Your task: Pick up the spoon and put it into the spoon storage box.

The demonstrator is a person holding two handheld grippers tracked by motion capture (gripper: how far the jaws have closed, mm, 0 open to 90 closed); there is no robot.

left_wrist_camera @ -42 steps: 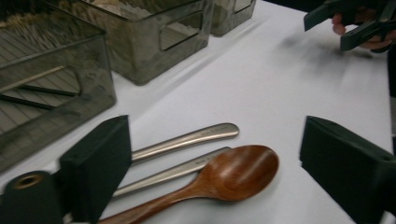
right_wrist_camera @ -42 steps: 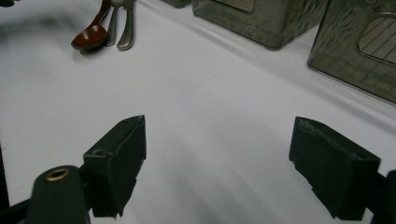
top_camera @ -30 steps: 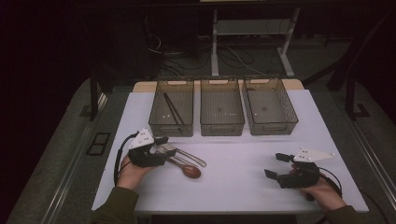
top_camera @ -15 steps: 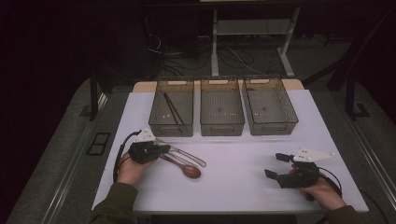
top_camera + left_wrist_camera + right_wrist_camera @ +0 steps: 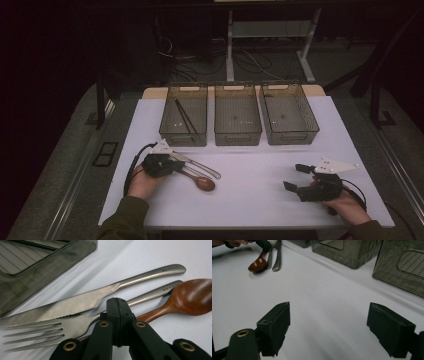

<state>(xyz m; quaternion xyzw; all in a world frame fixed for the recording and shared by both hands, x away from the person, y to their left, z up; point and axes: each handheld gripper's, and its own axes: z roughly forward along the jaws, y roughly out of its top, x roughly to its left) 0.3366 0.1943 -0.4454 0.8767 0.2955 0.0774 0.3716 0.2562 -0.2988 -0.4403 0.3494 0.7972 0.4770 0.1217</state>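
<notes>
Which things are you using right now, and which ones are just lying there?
Using: left hand-held gripper, silver steel knife, silver steel fork, brown wooden spoon.
Lying about: three grey see-through plastic bins, black chopsticks in the left one.

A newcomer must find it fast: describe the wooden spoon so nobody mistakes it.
On the white table, look in front of the leftmost of three clear bins, by the left gripper. Three utensils lie side by side there; the wooden spoon is nearest the person, brown beside a steel fork and knife.
</notes>
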